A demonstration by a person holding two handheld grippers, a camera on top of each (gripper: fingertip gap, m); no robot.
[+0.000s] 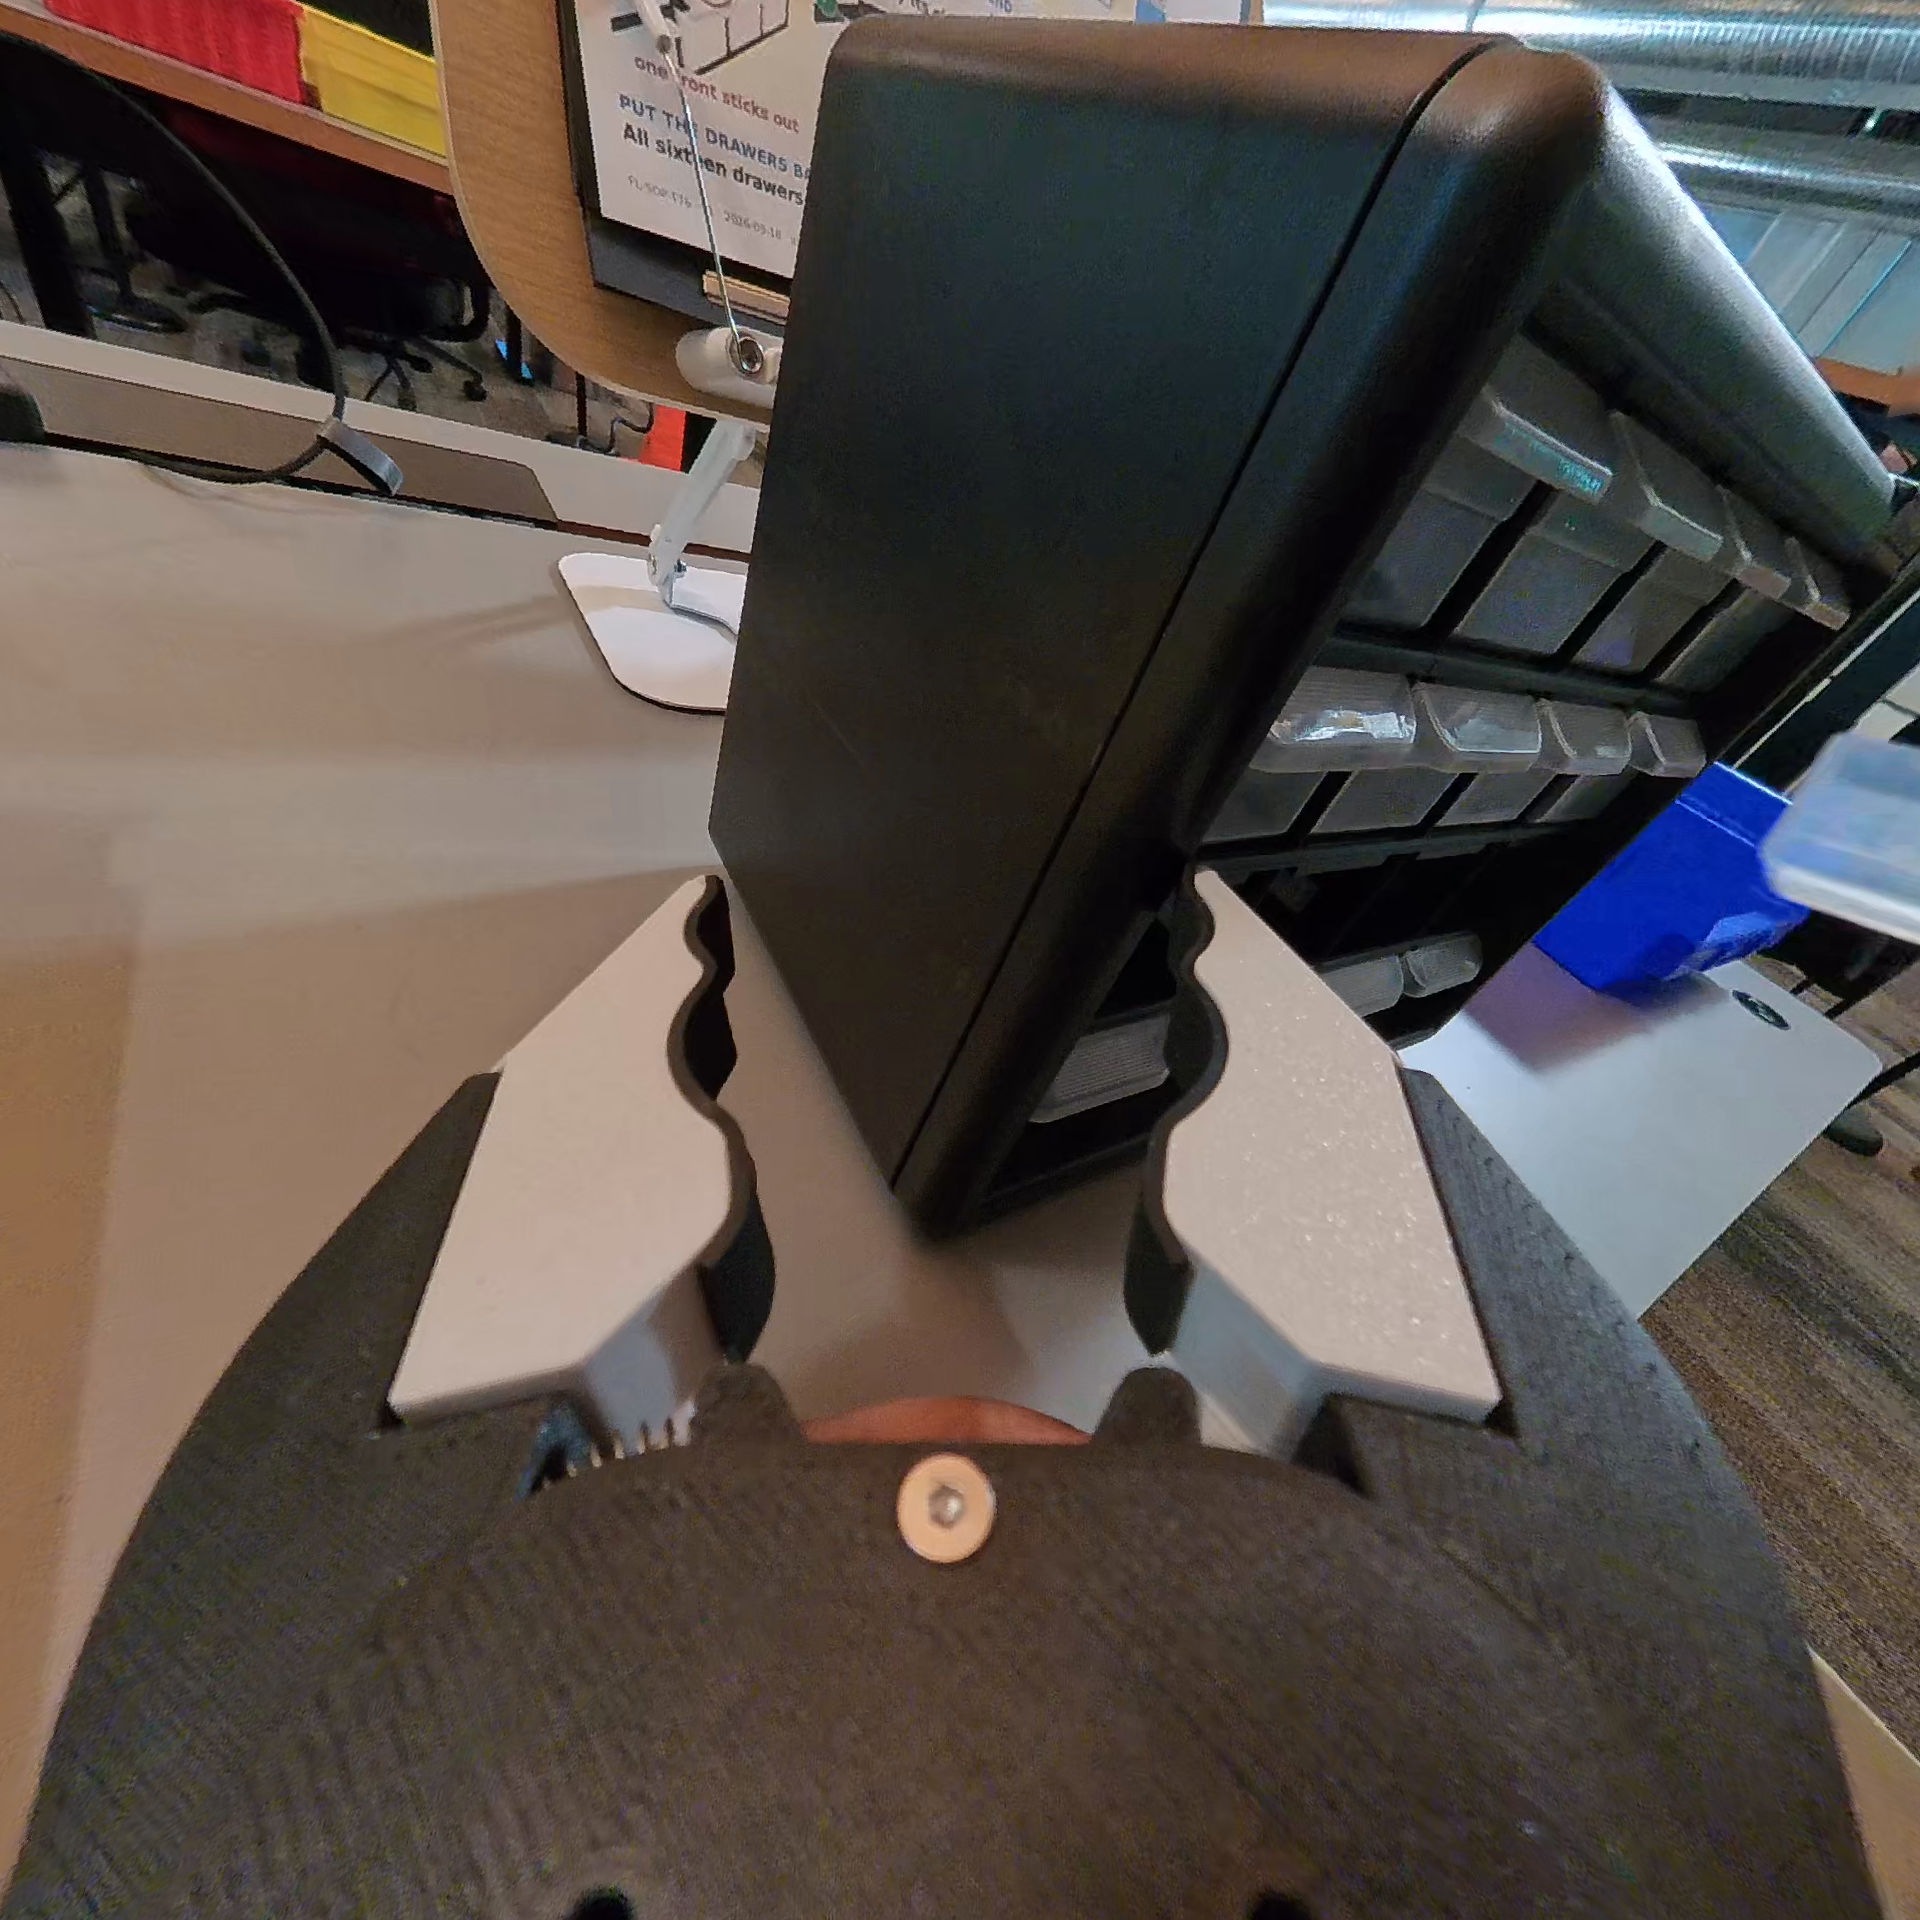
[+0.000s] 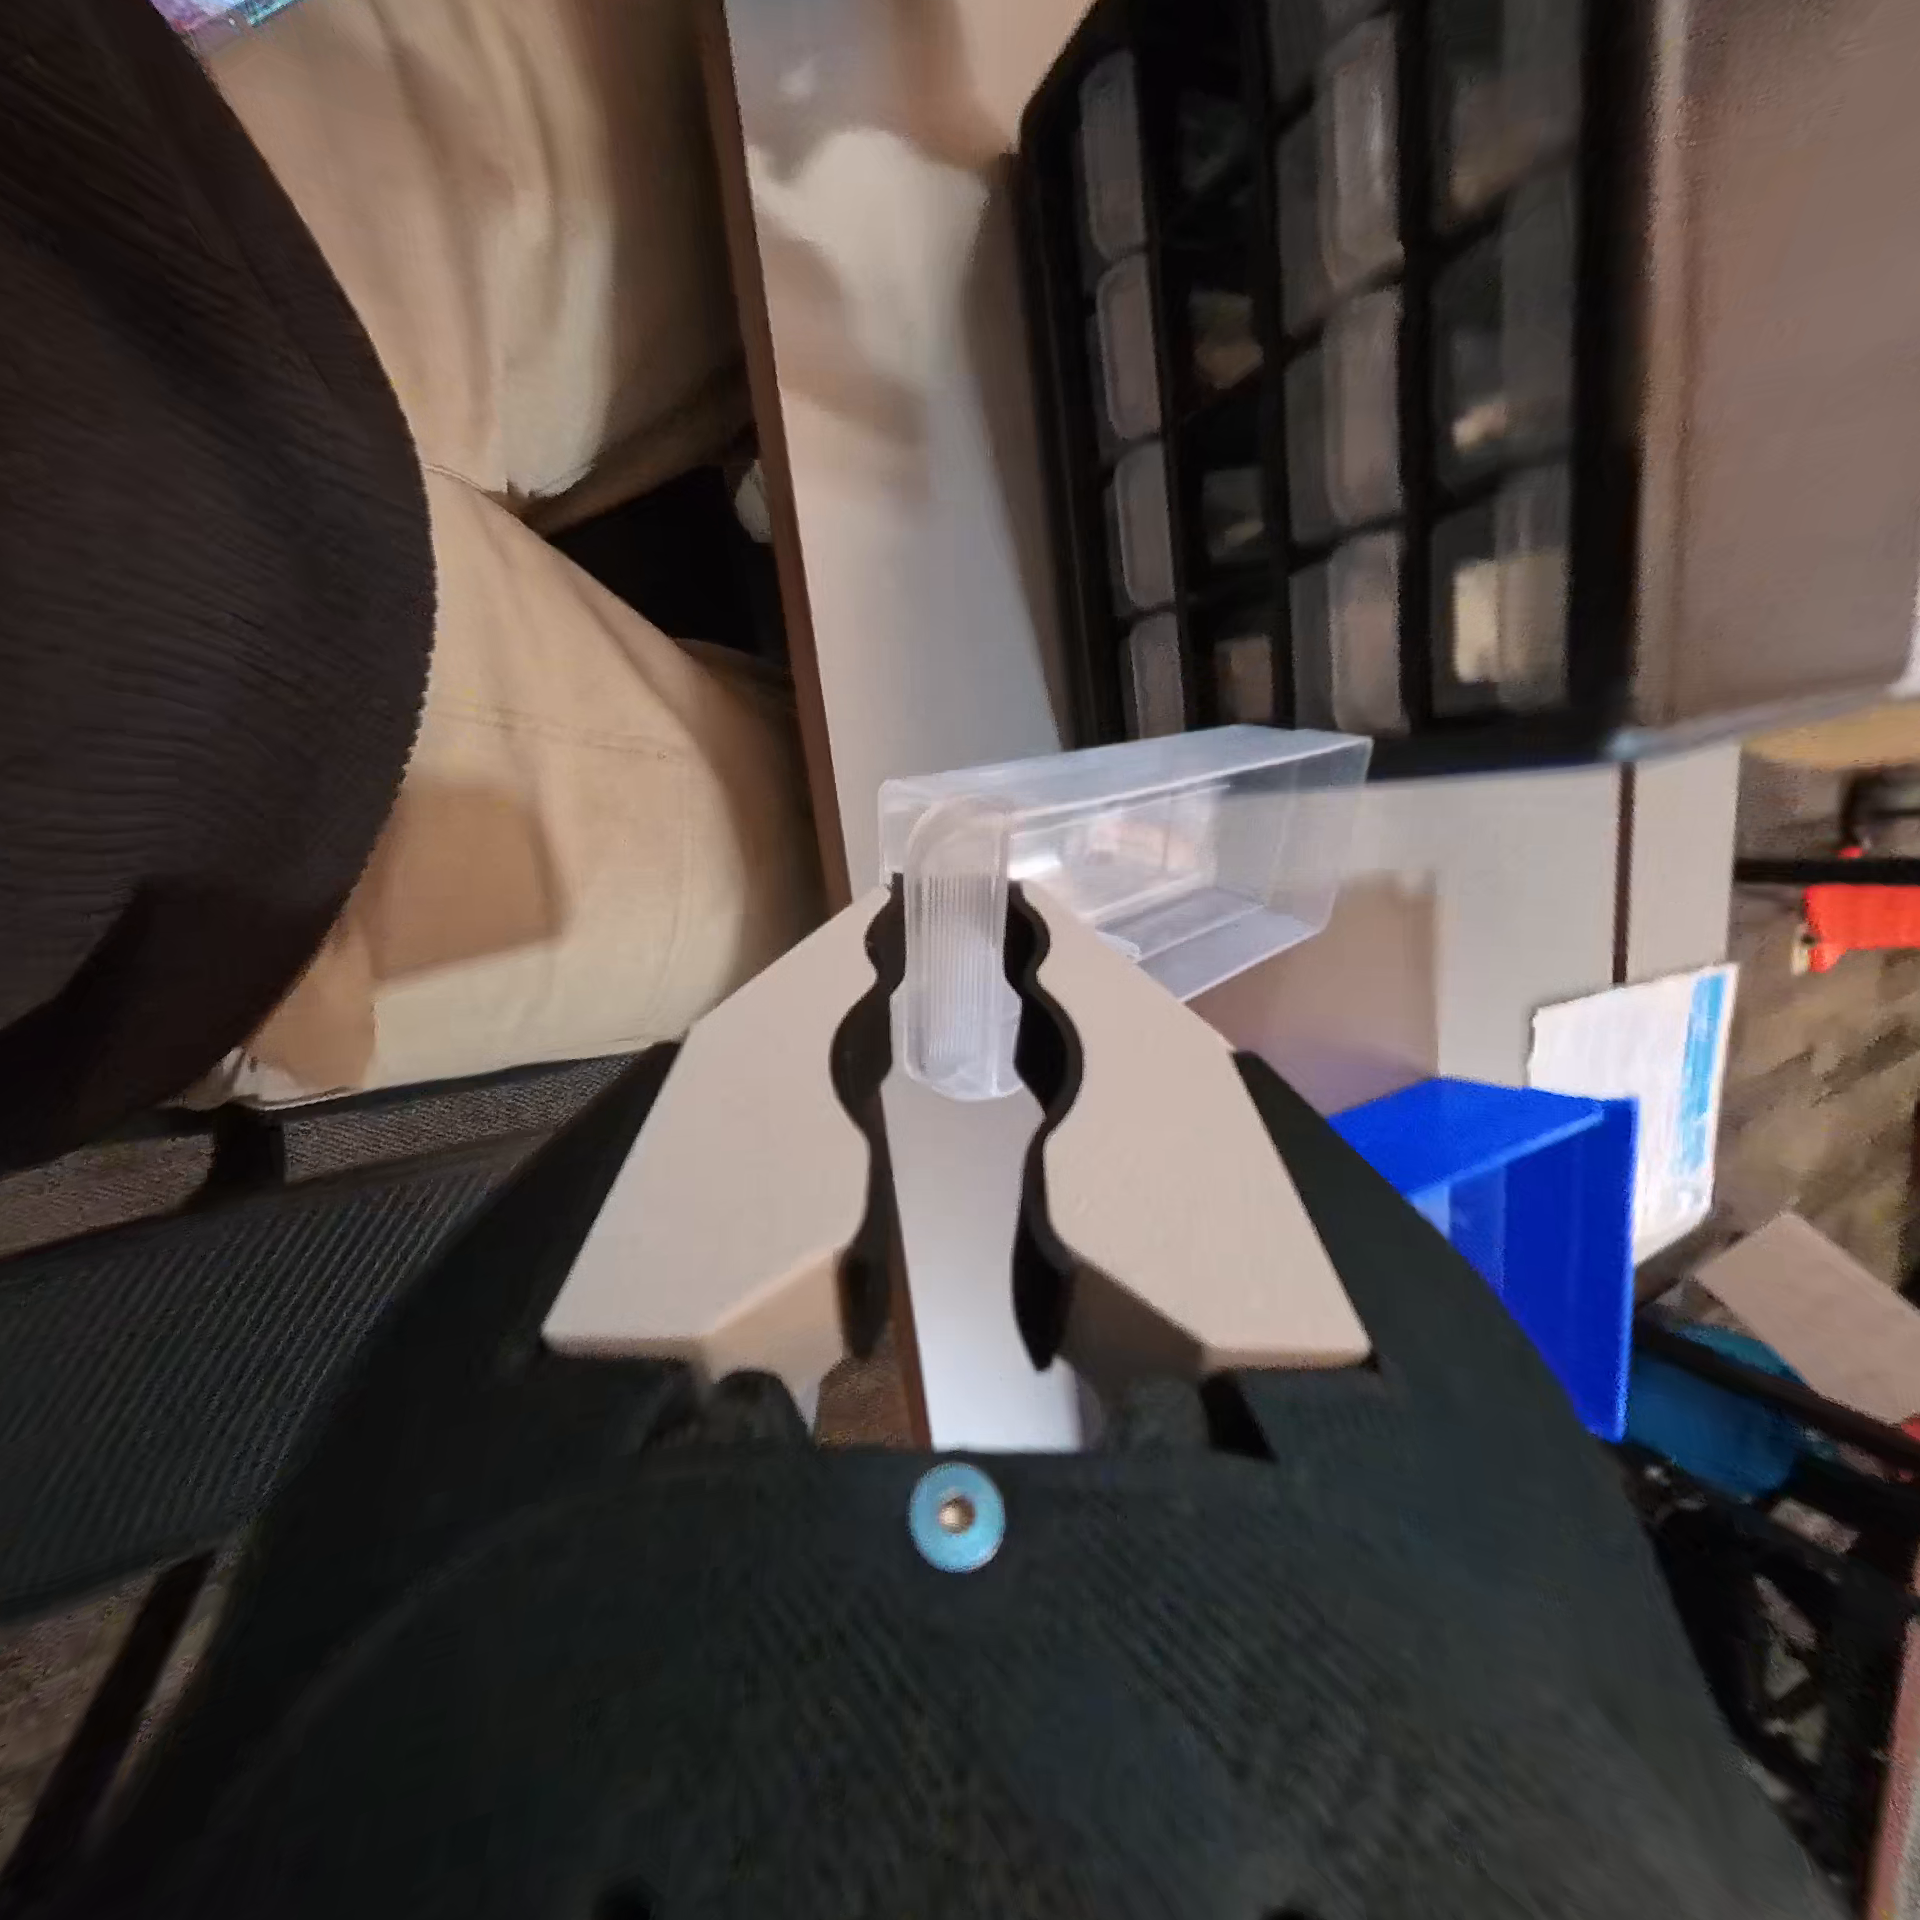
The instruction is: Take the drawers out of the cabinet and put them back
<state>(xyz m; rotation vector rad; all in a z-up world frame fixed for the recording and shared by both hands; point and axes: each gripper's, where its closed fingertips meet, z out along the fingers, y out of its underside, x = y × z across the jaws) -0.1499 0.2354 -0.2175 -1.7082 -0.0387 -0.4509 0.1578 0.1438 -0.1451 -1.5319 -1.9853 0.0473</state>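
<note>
The black cabinet (image 1: 1039, 520) with rows of clear drawers (image 1: 1475, 727) fills the left wrist view and stands on the table. My left gripper (image 1: 951, 894) is wide open and straddles the cabinet's near lower corner. Its fingertips (image 1: 1247, 966) lie close beside the cabinet, and I cannot tell if they press on it. My right gripper (image 2: 956, 935) is shut on the ribbed handle tab of a clear empty drawer (image 2: 1174, 842) and holds it in the air in front of the cabinet (image 2: 1340, 395). That drawer shows blurred at the right edge of the left wrist view (image 1: 1849, 831).
A blue bin (image 2: 1507, 1195) sits by the cabinet at the table's end and also shows in the left wrist view (image 1: 1662, 894). A white stand base (image 1: 655, 634) holds an instruction sheet behind the cabinet. A person's beige trouser leg (image 2: 582, 727) is at the left.
</note>
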